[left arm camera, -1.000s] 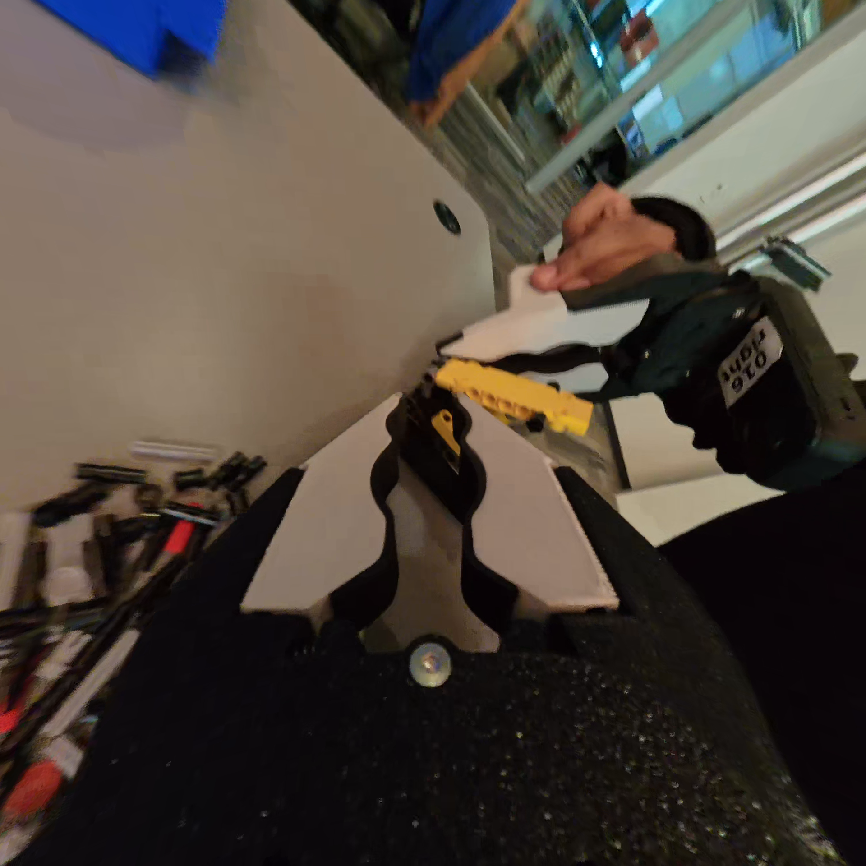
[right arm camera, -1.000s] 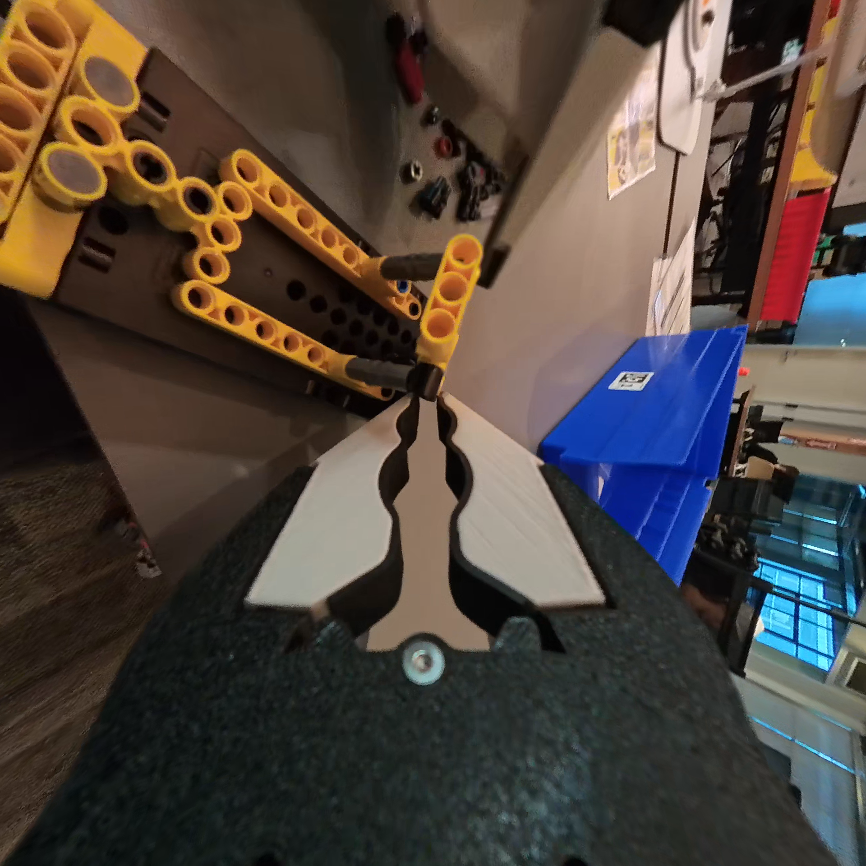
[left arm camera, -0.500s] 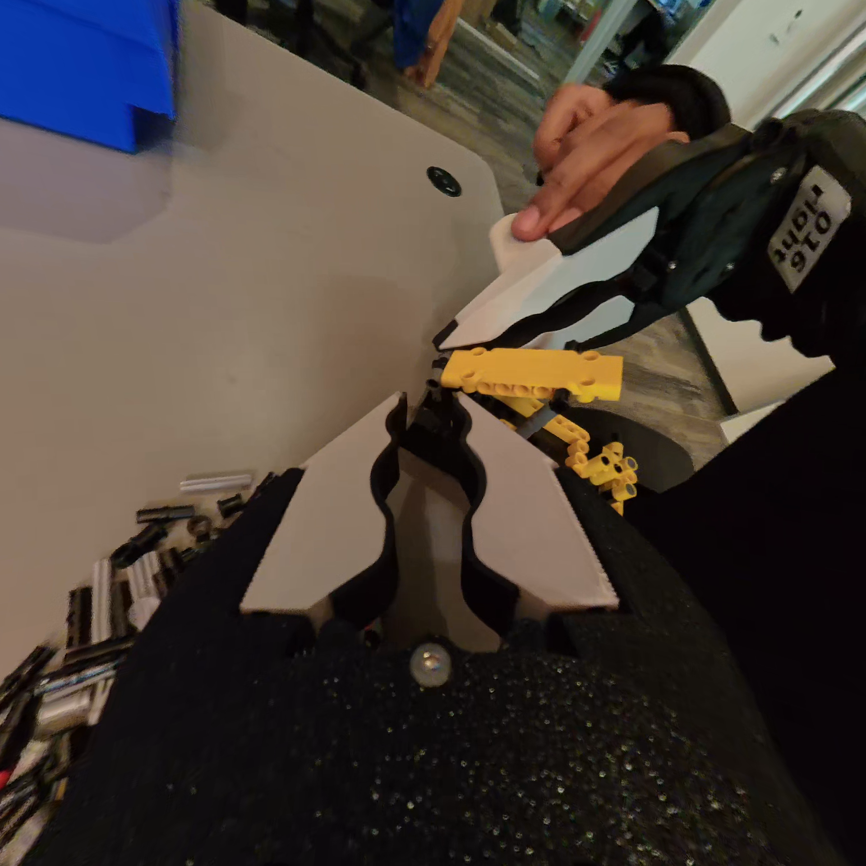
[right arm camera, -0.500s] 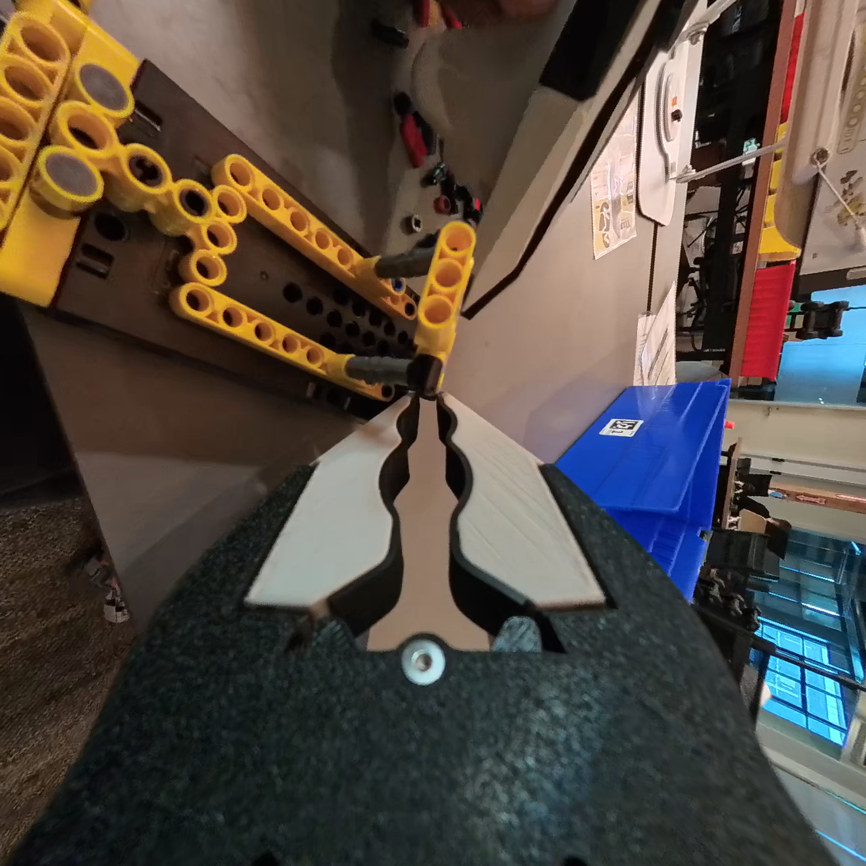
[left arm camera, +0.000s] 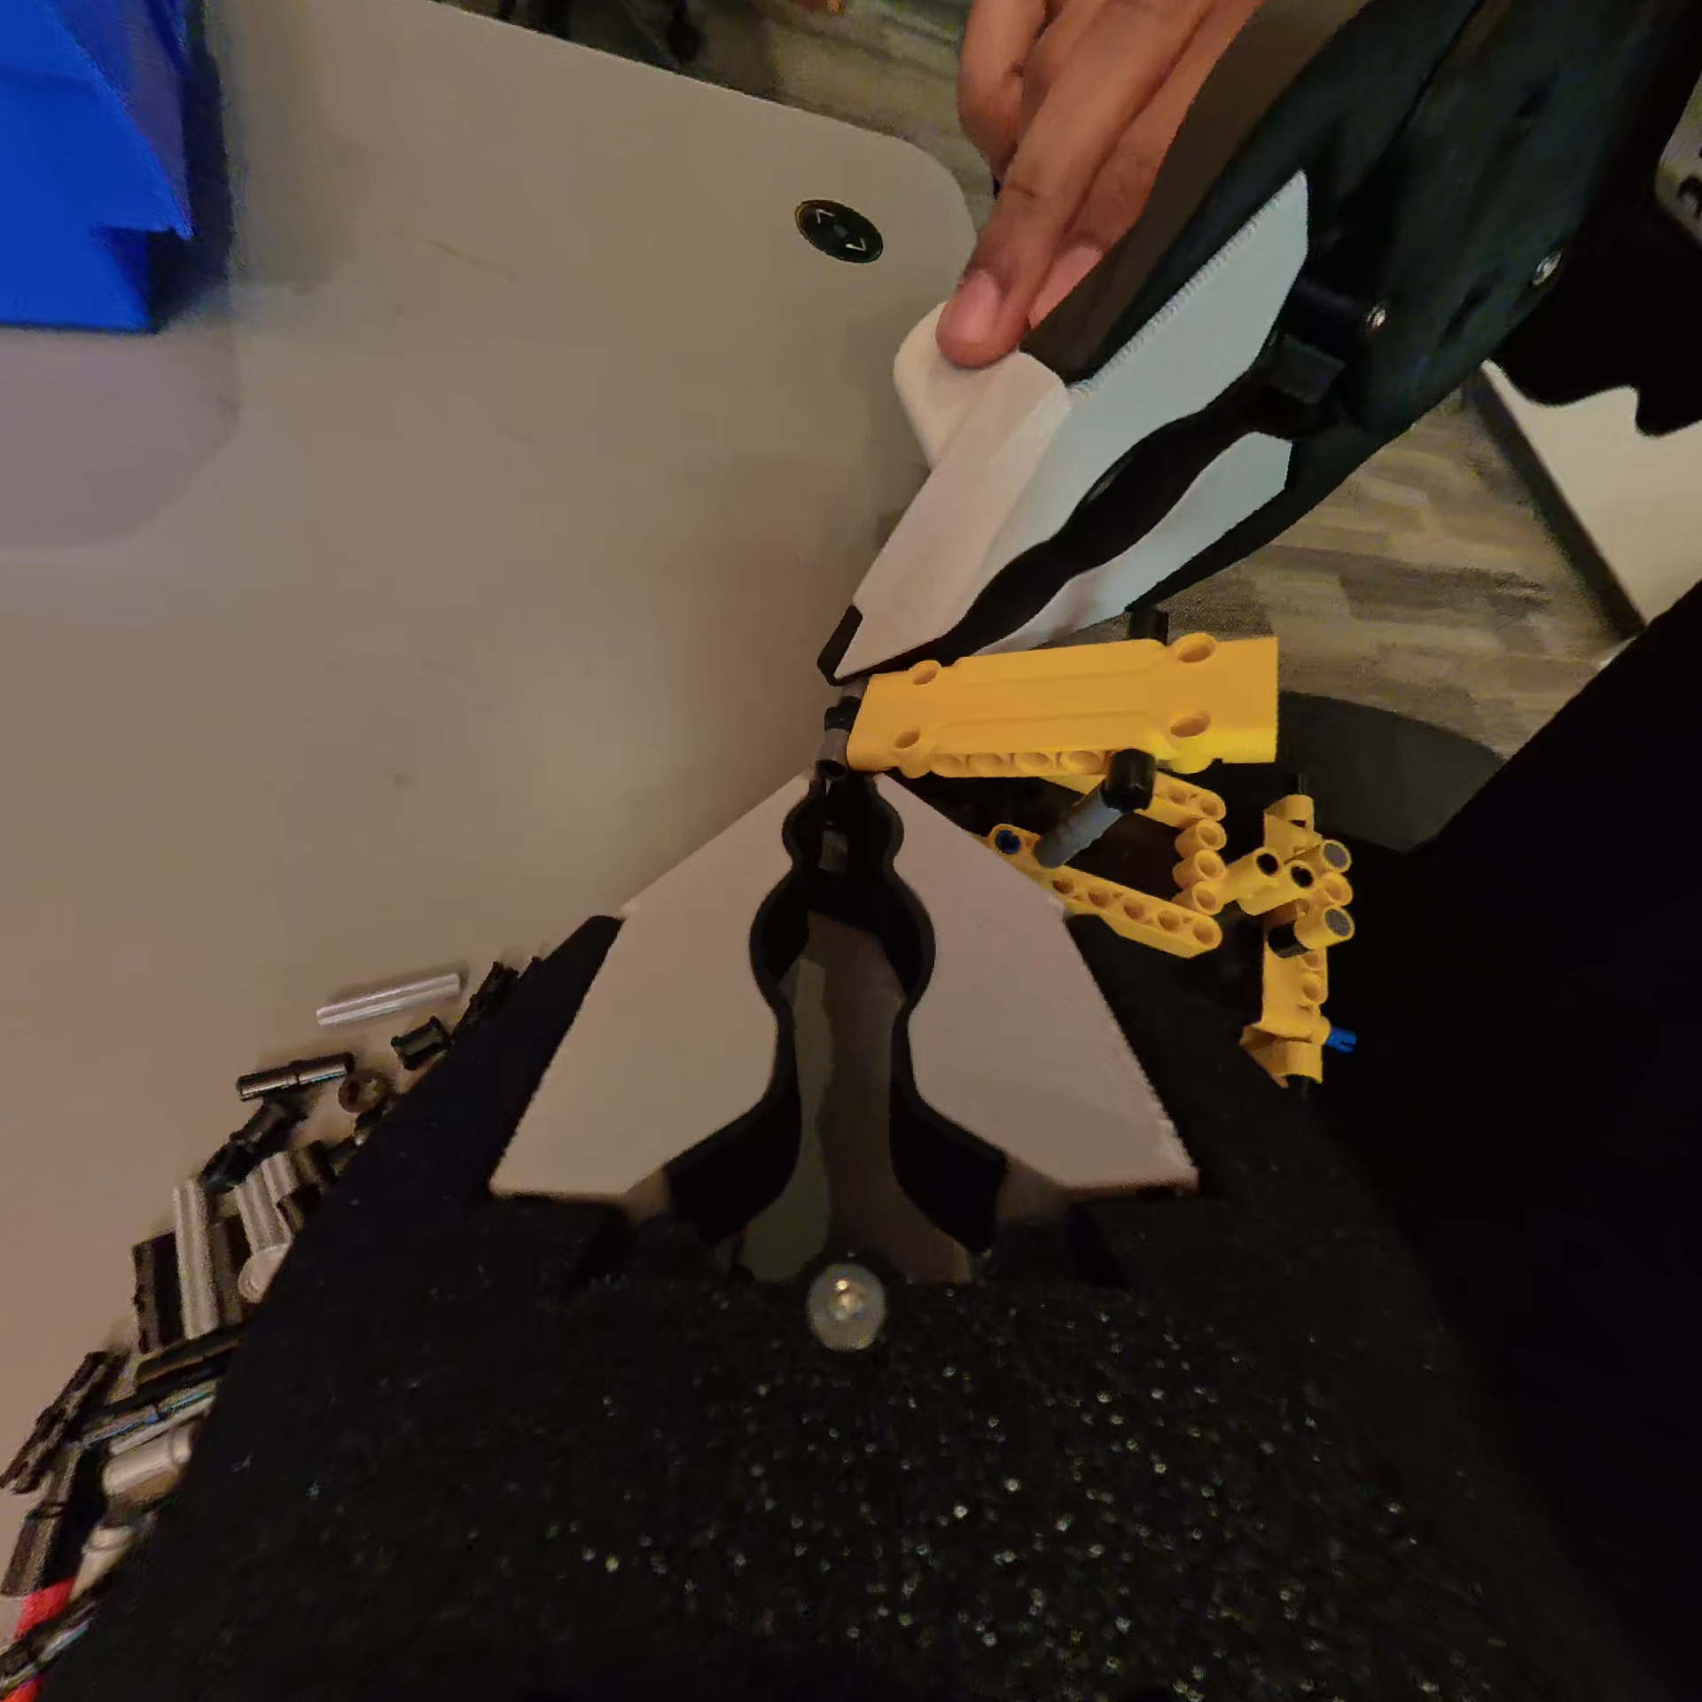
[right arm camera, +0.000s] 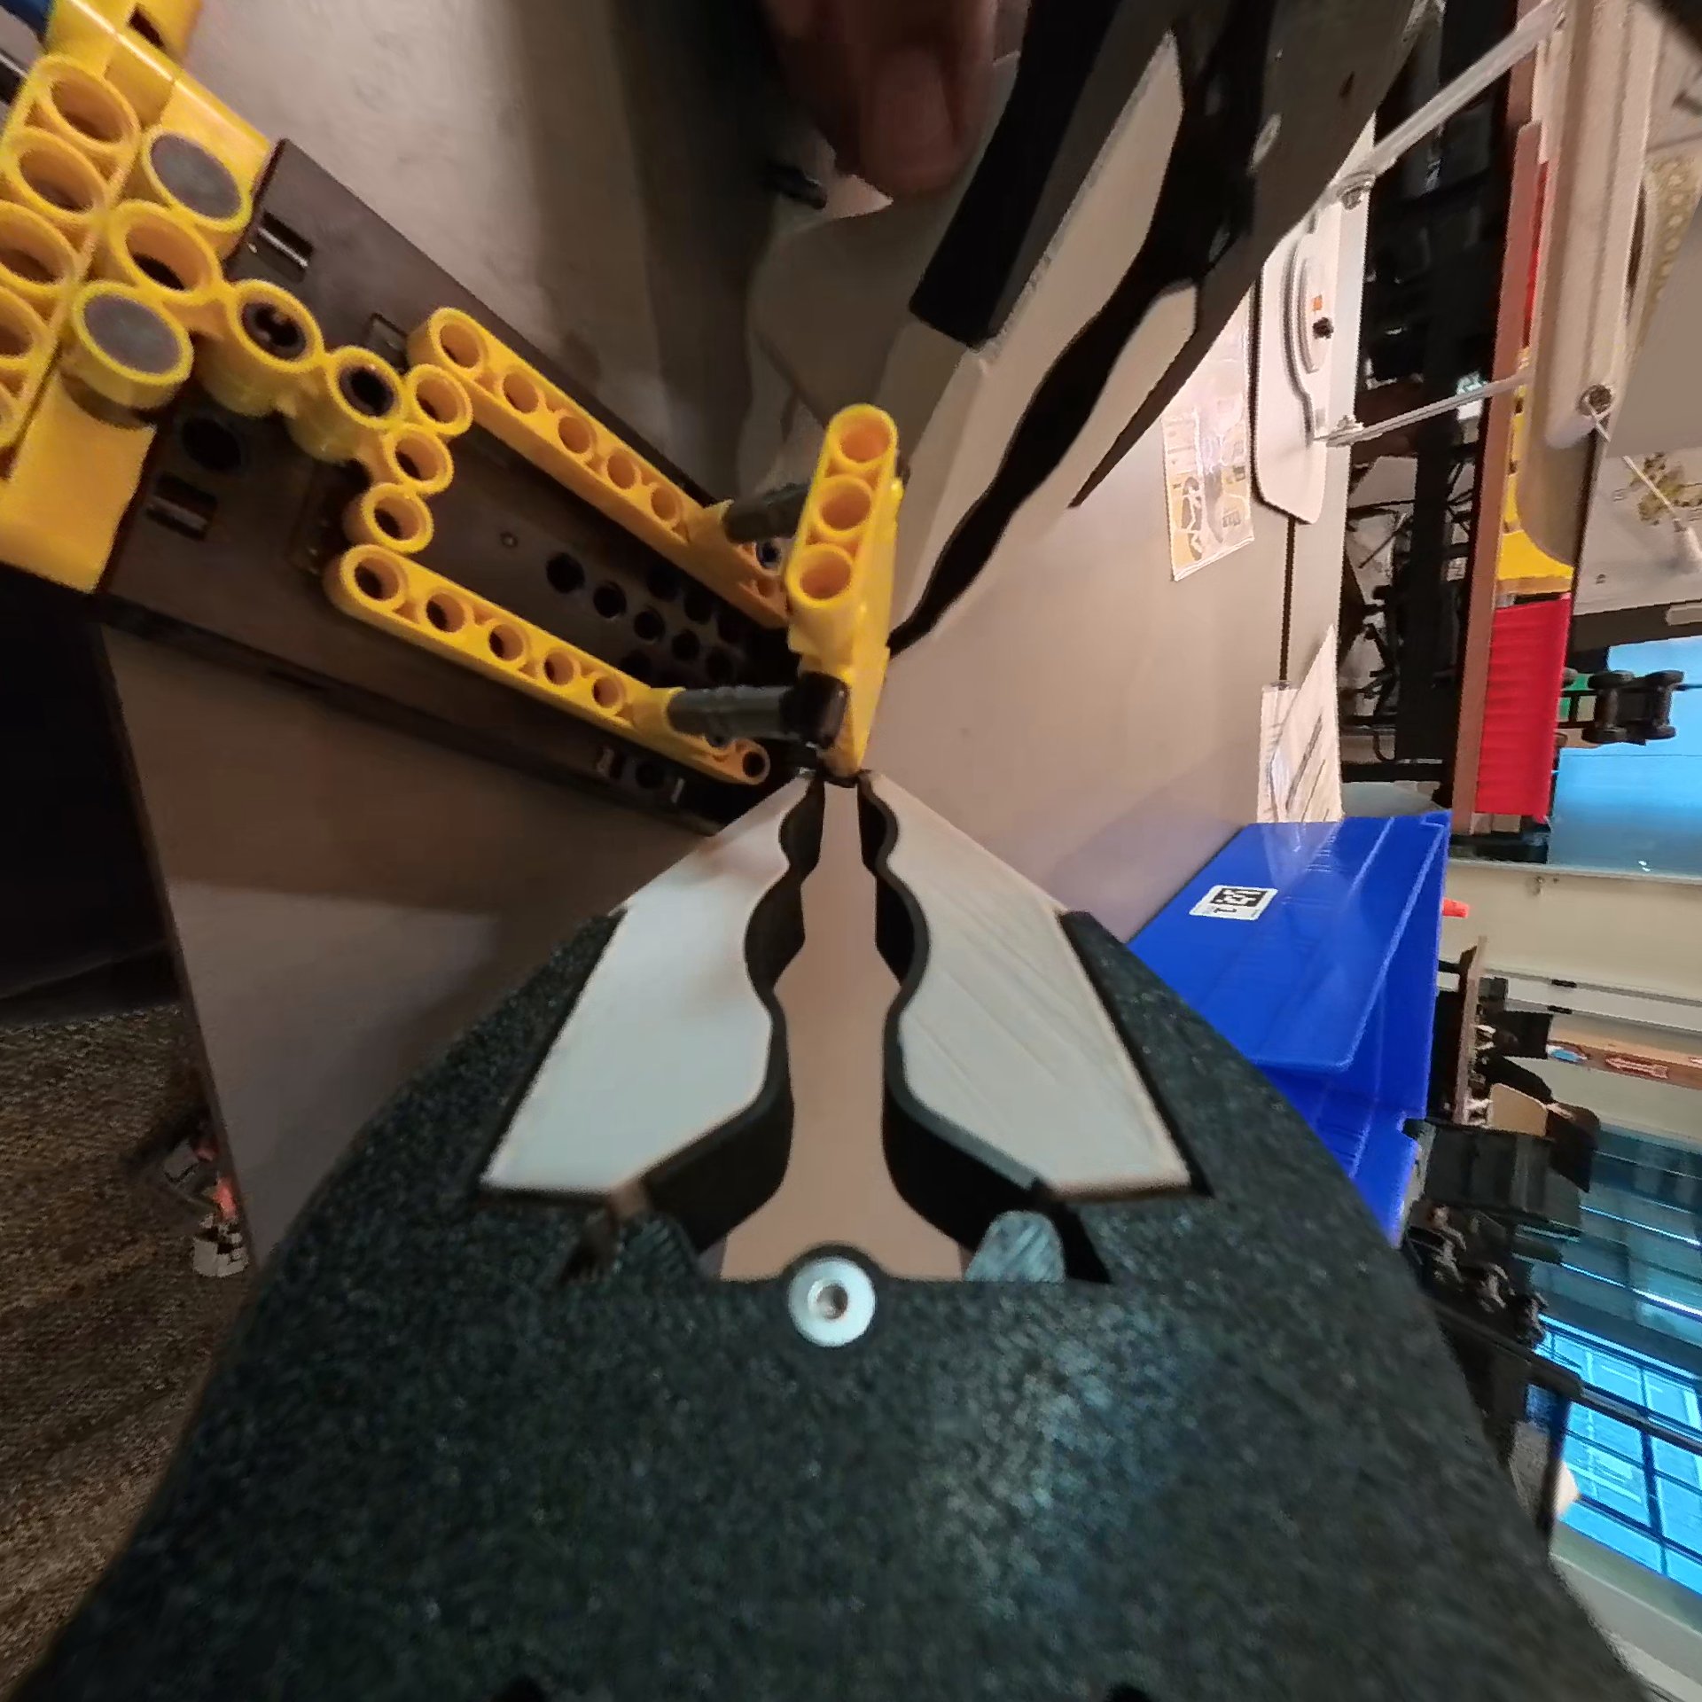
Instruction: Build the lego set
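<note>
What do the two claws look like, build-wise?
Both match: the left claw and right claw have a speckled black body, two pale wedge-shaped fingers with wavy black inner pads, and a silver screw at the base. No cables visible.

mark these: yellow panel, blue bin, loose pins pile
yellow panel (left arm camera: 1059, 705): left wrist view, middle of its flat face.
blue bin (right arm camera: 1289, 958): right wrist view, on its lid.
loose pins pile (left arm camera: 221, 1225): left wrist view, grey and black pieces on the table.

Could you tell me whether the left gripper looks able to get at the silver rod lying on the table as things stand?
Probably not right away: the left gripper is shut on a small black pin at the yellow panel. The silver rod itself lies uncovered on the table.
</note>
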`<action>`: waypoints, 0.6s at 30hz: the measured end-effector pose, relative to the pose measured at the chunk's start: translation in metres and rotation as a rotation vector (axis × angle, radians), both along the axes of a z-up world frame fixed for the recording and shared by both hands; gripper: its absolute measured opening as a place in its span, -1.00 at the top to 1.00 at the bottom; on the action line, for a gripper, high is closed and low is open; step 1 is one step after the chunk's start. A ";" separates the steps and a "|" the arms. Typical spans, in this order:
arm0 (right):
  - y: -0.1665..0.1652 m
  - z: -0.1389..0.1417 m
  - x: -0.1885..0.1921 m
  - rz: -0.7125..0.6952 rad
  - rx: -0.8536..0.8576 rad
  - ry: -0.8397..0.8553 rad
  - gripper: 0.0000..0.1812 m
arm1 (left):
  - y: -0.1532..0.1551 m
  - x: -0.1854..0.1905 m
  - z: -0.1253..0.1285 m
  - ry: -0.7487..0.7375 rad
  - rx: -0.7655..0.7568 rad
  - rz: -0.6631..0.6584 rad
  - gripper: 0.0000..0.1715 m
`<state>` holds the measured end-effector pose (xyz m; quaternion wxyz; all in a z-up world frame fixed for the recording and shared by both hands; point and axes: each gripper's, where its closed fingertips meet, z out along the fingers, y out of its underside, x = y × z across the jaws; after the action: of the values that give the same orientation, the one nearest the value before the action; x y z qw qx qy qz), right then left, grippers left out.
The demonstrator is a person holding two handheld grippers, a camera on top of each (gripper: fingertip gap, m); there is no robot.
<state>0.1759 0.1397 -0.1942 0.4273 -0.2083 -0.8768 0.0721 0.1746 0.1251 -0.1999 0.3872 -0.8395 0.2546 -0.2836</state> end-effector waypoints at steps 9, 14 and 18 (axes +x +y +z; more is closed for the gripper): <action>0.000 0.001 0.001 -0.008 -0.060 0.001 0.92 | 0.001 0.000 0.001 0.120 0.117 -0.006 0.96; 0.000 0.002 0.001 -0.009 -0.070 0.008 0.92 | 0.001 0.000 0.002 0.210 0.211 -0.022 0.97; 0.000 0.003 0.002 -0.003 -0.092 0.009 0.92 | 0.001 0.000 0.003 0.263 0.271 -0.035 0.97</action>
<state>0.1778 0.1396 -0.1911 0.4213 -0.2289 -0.8703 0.1128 0.1741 0.1263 -0.1966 0.4550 -0.8051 0.3535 -0.1412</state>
